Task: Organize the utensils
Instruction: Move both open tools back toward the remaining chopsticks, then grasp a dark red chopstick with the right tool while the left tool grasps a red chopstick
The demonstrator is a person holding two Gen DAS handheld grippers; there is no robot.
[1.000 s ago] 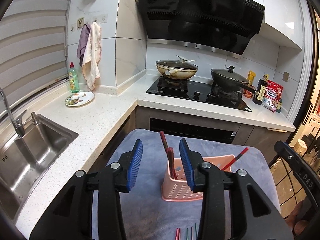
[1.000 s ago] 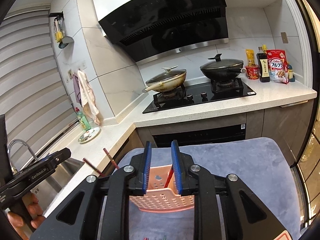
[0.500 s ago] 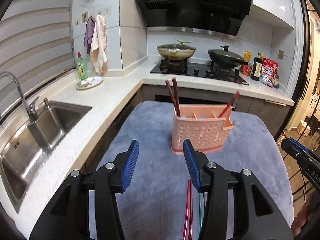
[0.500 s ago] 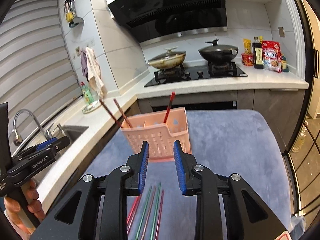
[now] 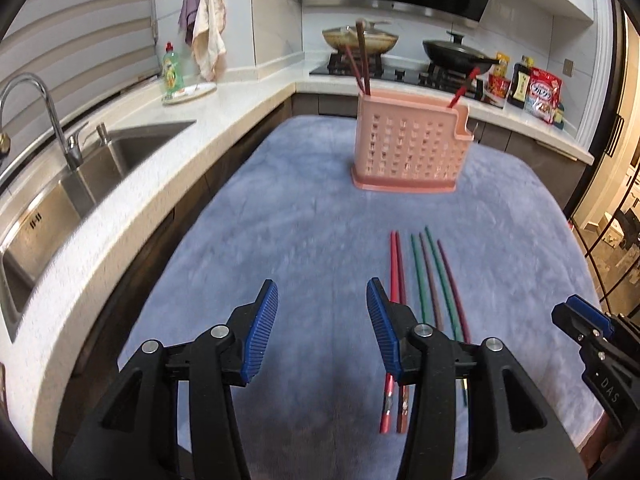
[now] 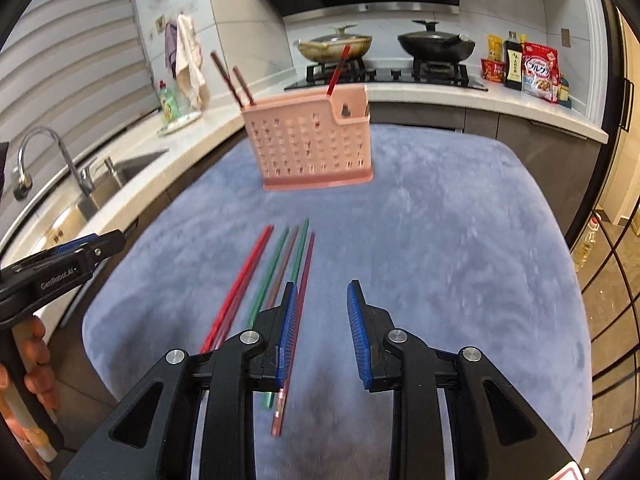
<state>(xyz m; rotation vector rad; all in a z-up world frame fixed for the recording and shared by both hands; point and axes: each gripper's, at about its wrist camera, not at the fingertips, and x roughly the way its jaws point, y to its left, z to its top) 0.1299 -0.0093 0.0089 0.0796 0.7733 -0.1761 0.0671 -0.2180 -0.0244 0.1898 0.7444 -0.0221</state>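
A pink perforated utensil holder (image 5: 408, 148) (image 6: 314, 142) stands on the blue-grey mat (image 5: 300, 216) (image 6: 440, 216), with two dark red chopsticks (image 5: 360, 60) at its left end and one red chopstick (image 5: 464, 86) at its right. Several loose chopsticks, red (image 5: 394, 268), green (image 5: 418, 276) and maroon (image 5: 452, 280), lie side by side on the mat; they also show in the right wrist view (image 6: 280, 264). My left gripper (image 5: 322, 328) is open and empty, just left of them. My right gripper (image 6: 322, 332) is open and empty, its left finger over their right edge.
A steel sink (image 5: 60, 184) with a tap is set in the white counter (image 5: 168, 128) on the left. A hob with a pan (image 5: 360, 36) and a wok (image 5: 456, 50) stands behind. Bottles and a cereal bag (image 5: 542, 94) sit at the far right.
Both grippers have pulled back from the holder and come down low over the mat. The loose chopsticks are now fully in view beside them. The right gripper's jaws have widened.
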